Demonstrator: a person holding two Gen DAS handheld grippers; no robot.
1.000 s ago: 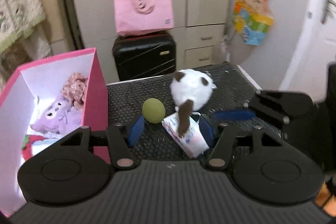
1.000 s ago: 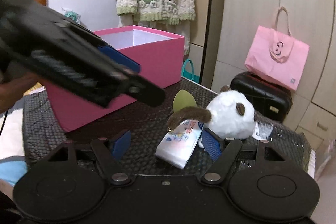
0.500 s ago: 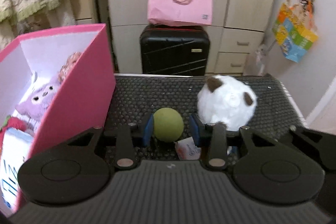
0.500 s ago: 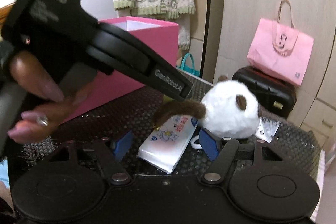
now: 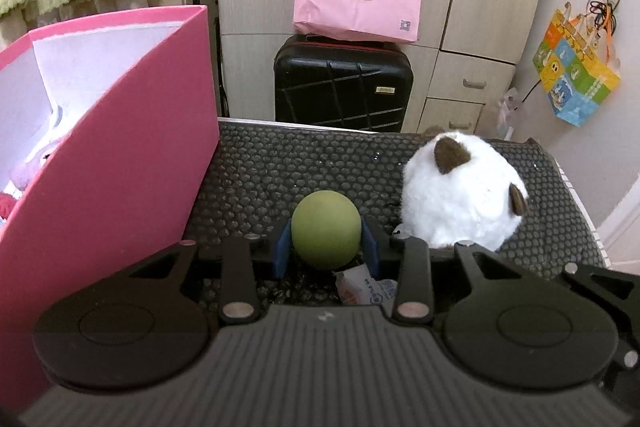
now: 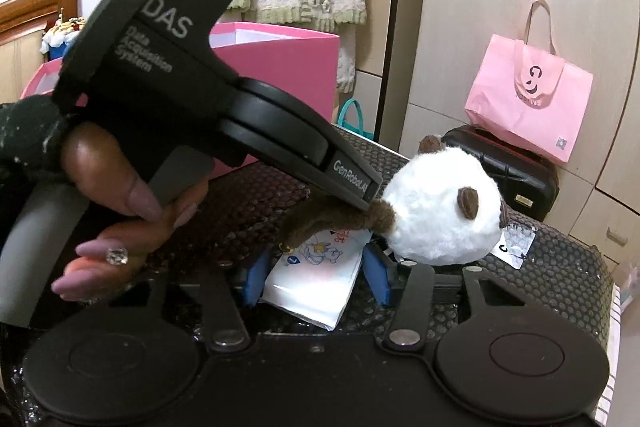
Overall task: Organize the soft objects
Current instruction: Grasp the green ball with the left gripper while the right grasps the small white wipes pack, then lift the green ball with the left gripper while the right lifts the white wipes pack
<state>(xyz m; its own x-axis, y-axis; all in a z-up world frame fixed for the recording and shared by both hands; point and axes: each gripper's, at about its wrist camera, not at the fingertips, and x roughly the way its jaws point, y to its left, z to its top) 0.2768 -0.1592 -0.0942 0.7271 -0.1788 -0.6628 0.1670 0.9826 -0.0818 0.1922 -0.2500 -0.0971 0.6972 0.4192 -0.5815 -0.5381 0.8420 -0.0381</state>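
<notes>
Two grippers work the mat: the left gripper (image 5: 326,245) is clamped on the green ball (image 5: 325,229) near the pink box (image 5: 120,163); the right gripper (image 6: 318,281) has been closing around the tissue pack (image 6: 316,277). Both look light and squashy, best held mid-body.

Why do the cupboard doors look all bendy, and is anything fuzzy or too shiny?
Left wrist view: the fisheye lens bows the cupboard edges; the green ball in the left hand-held gripper is sharp, and the pink box's white inside is washed out. Right wrist view: the same bending; the hand close to the lens looks huge, with shine on its thumb.
</notes>
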